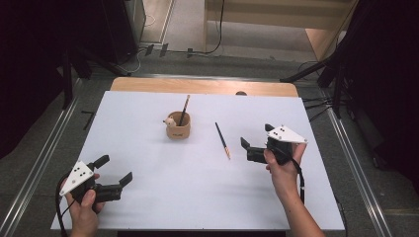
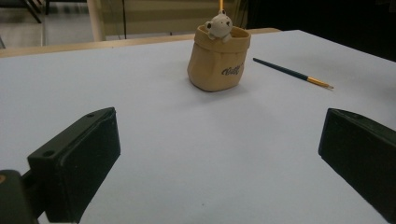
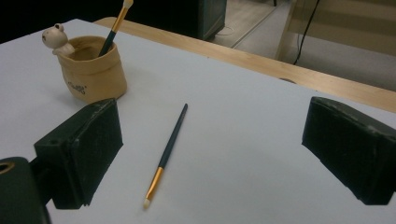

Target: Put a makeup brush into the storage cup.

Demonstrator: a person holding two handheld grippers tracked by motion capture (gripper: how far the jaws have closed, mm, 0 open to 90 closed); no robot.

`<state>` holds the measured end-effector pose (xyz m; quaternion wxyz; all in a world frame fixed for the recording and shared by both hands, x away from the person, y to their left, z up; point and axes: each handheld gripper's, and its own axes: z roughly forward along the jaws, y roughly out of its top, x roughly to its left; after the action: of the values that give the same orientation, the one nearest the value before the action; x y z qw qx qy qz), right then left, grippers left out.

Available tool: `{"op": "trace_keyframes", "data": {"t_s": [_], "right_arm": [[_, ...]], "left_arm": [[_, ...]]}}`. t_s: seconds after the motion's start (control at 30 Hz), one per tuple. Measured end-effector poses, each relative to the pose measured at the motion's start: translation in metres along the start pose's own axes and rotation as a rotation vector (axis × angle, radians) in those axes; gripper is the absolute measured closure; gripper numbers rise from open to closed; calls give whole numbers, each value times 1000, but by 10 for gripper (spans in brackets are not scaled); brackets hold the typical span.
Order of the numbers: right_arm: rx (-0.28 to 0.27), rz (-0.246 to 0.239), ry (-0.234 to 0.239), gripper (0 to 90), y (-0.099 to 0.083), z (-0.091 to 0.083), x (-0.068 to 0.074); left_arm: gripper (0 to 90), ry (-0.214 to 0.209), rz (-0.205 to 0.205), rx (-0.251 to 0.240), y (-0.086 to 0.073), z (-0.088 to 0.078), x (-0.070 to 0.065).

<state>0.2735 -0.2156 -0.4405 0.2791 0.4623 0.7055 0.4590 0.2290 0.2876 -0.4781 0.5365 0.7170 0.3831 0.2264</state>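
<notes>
High view shows the white table [image 1: 197,197] whole, though its far wooden edge is partly dark and the room at both sides is black and unreadable. The person's forearms are cut off by the bottom of that view. In the left gripper view the brush standing in the cup is cut off by the top, so just a stub of it shows above the rim.

The left gripper [image 1: 114,173] sits near the near left corner of the table, held in a hand [image 1: 85,210] from behind, pointing toward the middle; its jaws stand wide apart with nothing between them. The right gripper [image 1: 253,143] is held near the right edge, its hand [image 1: 282,170] wrapped round the body, pointing left across the table; its jaws are also wide and empty.

The tan cup [image 1: 178,127], with a small bear figure [image 1: 170,121] on its rim, stands in the middle of the table toward the far edge, with one brush leaning in it. The loose paintbrush [image 1: 222,140] lies flat between the cup and the right gripper, just ahead of those jaws and apart from them, bristle tip toward the near edge. In the right gripper view the paintbrush [image 3: 168,151] lies nearer the left jaw.
</notes>
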Motion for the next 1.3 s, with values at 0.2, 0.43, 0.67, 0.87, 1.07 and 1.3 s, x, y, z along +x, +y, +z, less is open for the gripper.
{"op": "trace_keyframes", "data": {"t_s": [0.2, 0.43, 0.67, 0.87, 1.07, 1.3], "right_arm": [[9, 2, 2, 56, 7, 10, 0], [37, -5, 2, 62, 14, 23, -1], [77, -7, 2, 65, 20, 37, -2], [103, 5, 3, 65, 24, 47, -3], [153, 9, -4, 51, 23, 55, -6], [227, 17, 1, 31, 27, 63, -6]], "left_arm": [[0, -7, -6, 0, 0, 0, 0], [0, -9, -4, -2, 0, 1, 0], [0, -14, -3, -1, 1, 1, -1], [0, -14, -3, -2, 1, 1, -1], [0, -18, -6, -7, 1, 1, 0], [0, -20, 1, -4, 2, 1, -1]]}}
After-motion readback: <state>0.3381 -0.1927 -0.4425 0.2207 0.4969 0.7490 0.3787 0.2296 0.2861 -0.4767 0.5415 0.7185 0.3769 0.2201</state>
